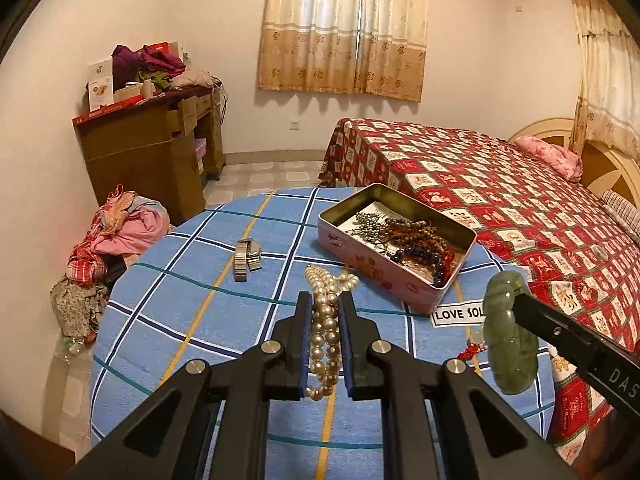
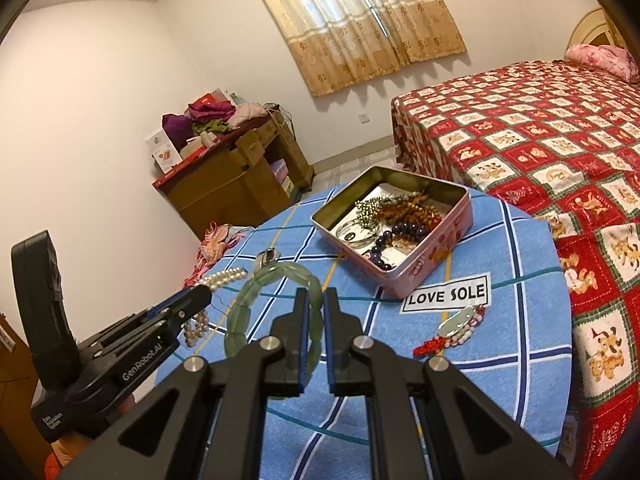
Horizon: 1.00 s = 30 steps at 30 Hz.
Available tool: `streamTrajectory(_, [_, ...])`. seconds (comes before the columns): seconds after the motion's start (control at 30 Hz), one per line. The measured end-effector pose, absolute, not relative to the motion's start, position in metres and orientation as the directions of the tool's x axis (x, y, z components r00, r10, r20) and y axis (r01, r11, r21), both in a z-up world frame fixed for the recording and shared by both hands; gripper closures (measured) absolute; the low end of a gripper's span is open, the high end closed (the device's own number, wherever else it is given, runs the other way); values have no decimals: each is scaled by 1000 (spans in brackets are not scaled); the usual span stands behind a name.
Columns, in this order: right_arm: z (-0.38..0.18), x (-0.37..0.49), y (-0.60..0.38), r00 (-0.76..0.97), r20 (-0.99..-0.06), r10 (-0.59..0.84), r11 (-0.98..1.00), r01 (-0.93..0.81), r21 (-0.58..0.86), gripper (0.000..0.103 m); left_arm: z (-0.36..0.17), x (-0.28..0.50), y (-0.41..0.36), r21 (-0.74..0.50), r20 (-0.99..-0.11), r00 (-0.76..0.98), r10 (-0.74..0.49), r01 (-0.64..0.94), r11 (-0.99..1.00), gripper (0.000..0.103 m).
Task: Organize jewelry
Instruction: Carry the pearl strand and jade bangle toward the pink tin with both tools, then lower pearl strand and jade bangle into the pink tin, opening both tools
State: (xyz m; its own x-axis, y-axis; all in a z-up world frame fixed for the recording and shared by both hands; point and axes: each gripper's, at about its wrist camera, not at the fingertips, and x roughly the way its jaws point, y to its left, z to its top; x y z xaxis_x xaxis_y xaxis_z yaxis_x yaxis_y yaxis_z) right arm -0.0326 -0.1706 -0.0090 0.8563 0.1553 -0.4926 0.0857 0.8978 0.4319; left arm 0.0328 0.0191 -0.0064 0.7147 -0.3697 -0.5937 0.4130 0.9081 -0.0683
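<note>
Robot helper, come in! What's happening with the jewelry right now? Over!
Left gripper shut on pearl necklace. Right gripper shut on green bracelet. Pink tin open ahead, path clear.

A bedroom with plain white walls [image 1: 460, 64] and a pale tiled floor [image 1: 256, 178], lit warmly through closed beige patterned curtains [image 1: 344, 28]. A bed [image 1: 500, 200] under a red checked cover, with a pink pillow [image 1: 550, 158], stands opposite a brown wooden cabinet [image 1: 148, 148] heaped with clothes and boxes. Another pile of what looks like clothing [image 1: 108, 240] lies by the wall.
</note>
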Motion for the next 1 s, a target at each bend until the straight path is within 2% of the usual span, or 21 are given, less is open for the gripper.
streamTrajectory(0.6, [-18,-19,-180,843,-515,155,890,106,443,94,-12,48,6,-92,-621,682,-387,427,900,91])
streamTrajectory(0.73, [-1,-4,-195,869,-478,129,890,111,442,94,5,60,-9,-140,-583,669,-461,476,868,91])
streamTrajectory(1.0, [34,41,-237,917,-399,25,884,166,436,94,27,103,-63,-140,-532,672,-515,530,836,91])
